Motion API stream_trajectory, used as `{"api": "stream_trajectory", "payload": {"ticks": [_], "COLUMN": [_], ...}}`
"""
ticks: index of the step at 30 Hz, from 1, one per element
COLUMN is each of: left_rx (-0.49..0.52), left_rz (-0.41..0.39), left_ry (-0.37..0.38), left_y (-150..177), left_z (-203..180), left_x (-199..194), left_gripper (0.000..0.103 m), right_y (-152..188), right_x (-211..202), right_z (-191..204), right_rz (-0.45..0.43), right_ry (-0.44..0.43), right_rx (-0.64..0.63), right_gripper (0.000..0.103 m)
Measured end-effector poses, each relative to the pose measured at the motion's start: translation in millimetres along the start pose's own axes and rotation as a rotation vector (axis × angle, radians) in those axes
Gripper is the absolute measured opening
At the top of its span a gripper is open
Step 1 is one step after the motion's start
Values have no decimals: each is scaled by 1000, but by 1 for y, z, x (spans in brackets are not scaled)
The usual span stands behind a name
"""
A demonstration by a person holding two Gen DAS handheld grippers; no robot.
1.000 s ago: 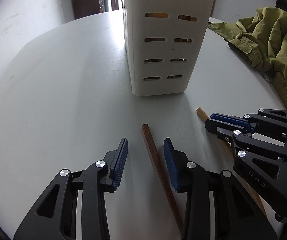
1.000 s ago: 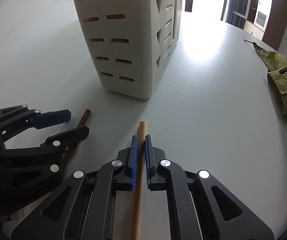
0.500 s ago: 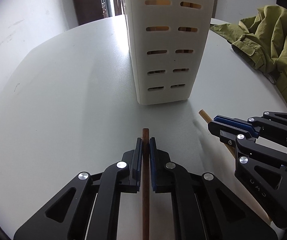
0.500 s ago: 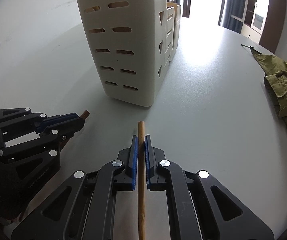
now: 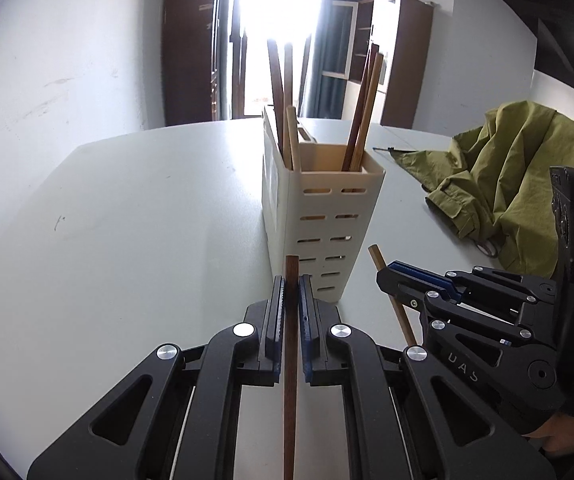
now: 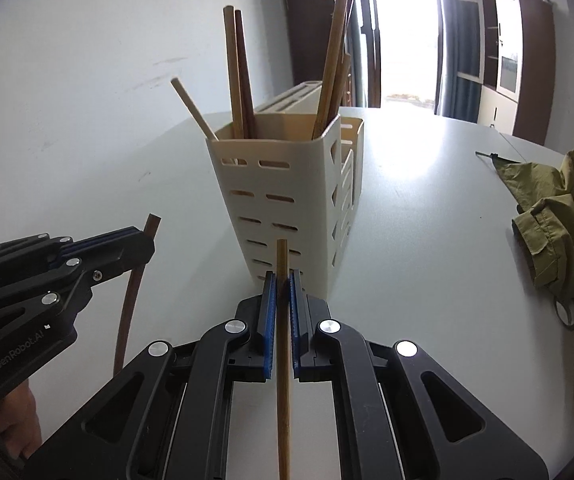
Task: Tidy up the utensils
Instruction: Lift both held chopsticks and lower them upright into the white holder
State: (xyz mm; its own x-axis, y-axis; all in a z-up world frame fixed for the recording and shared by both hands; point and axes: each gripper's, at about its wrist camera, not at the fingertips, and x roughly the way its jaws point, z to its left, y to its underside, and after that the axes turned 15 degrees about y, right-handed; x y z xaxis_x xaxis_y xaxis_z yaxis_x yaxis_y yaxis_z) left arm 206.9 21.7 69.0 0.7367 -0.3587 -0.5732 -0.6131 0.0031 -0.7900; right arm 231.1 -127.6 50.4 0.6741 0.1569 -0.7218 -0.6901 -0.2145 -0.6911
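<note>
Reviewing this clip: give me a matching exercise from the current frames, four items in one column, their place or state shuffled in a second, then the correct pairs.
Items:
1. dark brown chopstick
2. light wooden chopstick
3. cream utensil holder
4. olive green jacket

Place or state:
A. crumpled on the table's right side
B. clamped in the left gripper
C. standing upright, sticks inside
D. clamped in the right gripper

Pairs: 1-B, 2-D, 3-C, 4-A
</note>
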Motion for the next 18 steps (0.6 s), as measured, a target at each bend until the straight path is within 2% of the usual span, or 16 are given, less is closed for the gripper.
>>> {"api": "stream_trajectory", "payload": {"ticks": [9, 18], "left_rx": [53, 90], "left_rz": [-222, -328], "left_ry": [22, 33], "left_y": [-28, -45], "left_z": [-25, -42], "left_x": [-60, -81], "left_gripper": [6, 6], "right_y": [-30, -49], "right_x": [-49, -71], "right_z": [4, -14], "right_rz": [-175, -313], "right_ry": [-47, -76], "right_rx": [14, 78], "right_gripper": [7, 7]}}
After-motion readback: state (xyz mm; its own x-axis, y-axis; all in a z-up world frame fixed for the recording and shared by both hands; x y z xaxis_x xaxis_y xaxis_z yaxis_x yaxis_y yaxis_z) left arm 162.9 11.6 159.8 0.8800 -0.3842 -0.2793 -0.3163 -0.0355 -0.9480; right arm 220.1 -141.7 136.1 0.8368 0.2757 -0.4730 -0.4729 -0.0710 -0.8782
